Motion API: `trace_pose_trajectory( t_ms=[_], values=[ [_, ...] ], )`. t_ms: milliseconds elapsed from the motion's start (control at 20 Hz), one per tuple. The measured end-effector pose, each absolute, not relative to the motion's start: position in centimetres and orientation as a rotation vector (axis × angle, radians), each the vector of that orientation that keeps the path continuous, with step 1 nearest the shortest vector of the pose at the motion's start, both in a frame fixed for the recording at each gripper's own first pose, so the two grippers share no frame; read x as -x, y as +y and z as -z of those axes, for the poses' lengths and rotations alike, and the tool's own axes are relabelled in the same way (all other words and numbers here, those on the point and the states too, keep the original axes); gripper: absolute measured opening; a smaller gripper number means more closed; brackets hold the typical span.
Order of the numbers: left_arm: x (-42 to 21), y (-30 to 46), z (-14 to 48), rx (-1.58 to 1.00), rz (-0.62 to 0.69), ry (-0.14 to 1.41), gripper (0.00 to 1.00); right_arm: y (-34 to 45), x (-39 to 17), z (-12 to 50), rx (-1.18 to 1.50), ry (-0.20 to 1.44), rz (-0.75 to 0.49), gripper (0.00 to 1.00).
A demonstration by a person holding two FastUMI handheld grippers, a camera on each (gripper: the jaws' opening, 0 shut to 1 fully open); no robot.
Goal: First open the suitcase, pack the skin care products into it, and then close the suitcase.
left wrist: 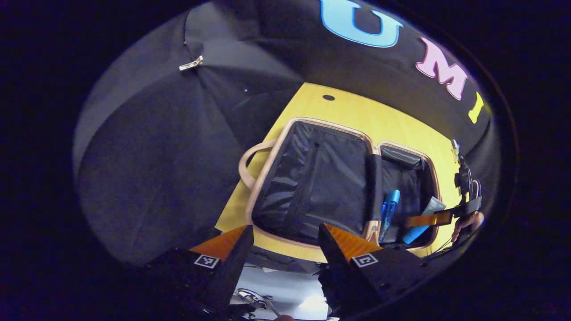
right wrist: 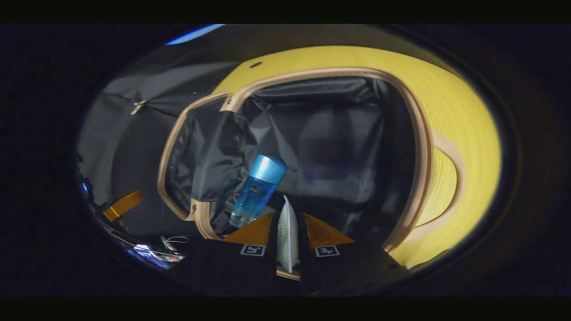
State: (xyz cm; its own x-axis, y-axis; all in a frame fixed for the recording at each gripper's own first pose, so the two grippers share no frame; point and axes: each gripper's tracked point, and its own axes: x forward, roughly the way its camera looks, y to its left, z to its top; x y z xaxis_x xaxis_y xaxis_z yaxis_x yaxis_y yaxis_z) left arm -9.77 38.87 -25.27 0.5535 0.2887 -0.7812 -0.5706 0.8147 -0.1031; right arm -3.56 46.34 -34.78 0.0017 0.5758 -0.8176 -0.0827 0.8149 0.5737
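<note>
My right tongs (right wrist: 287, 236) pinch a white tube (right wrist: 287, 232) over the open suitcase (right wrist: 419, 133), left tongs (left wrist: 285, 240) spread; an early release risks knocking the blue bottle (right wrist: 256, 191) at centre frame.

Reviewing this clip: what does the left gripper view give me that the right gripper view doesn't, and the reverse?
Left gripper view: both open halves of the suitcase, the open left gripper, and the hand carrying the right gripper. Right gripper view: a close look at the tube pinched between its fingers. Both: the blue bottle inside the suitcase, on the yellow table.
</note>
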Motion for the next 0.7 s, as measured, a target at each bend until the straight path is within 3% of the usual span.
trace_pose_trajectory(
  t_ms=[50, 200, 300, 400, 450, 500, 550, 600, 700],
  values=[
    [10.7, 39.7, 25.2, 0.376, -0.539, 0.842, 0.92, 46.2, 3.7, 35.0, -0.419, 1.498, -0.522, 0.19],
    [11.1, 42.9, 25.4, 0.401, -0.579, 0.833, 0.92, 45.6, 3.5, 35.5, -0.399, 1.479, -0.488, 0.23],
    [10.4, 44.7, 26.2, 0.429, -0.597, 0.824, 0.91, 47.4, 3.1, 32.9, -0.512, 1.444, -0.525, 0.61],
    [9.3, 47.0, 26.5, 0.443, -0.610, 0.807, 0.91, 47.7, 1.5, 30.1, -0.519, 1.308, -0.593, 1.00],
    [8.5, 48.5, 26.7, 0.453, -0.616, 0.803, 0.91, 47.3, 0.7, 28.5, -0.506, 1.210, -0.625, 0.88],
    [7.7, 49.6, 27.0, 0.471, -0.625, 0.812, 0.91, 46.7, -0.3, 26.8, -0.492, 1.113, -0.649, 0.98],
    [6.8, 50.6, 27.3, 0.490, -0.630, 0.816, 0.91, 45.7, -1.0, 24.6, -0.481, 1.031, -0.673, 0.92],
    [5.9, 51.7, 27.9, 0.506, -0.636, 0.823, 0.92, 44.7, -1.8, 22.7, -0.473, 0.954, -0.690, 0.97],
    [4.6, 53.7, 28.9, 0.525, -0.653, 0.856, 0.93, 42.6, -2.8, 20.3, -0.454, 0.855, -0.697, 0.97]
  ],
)
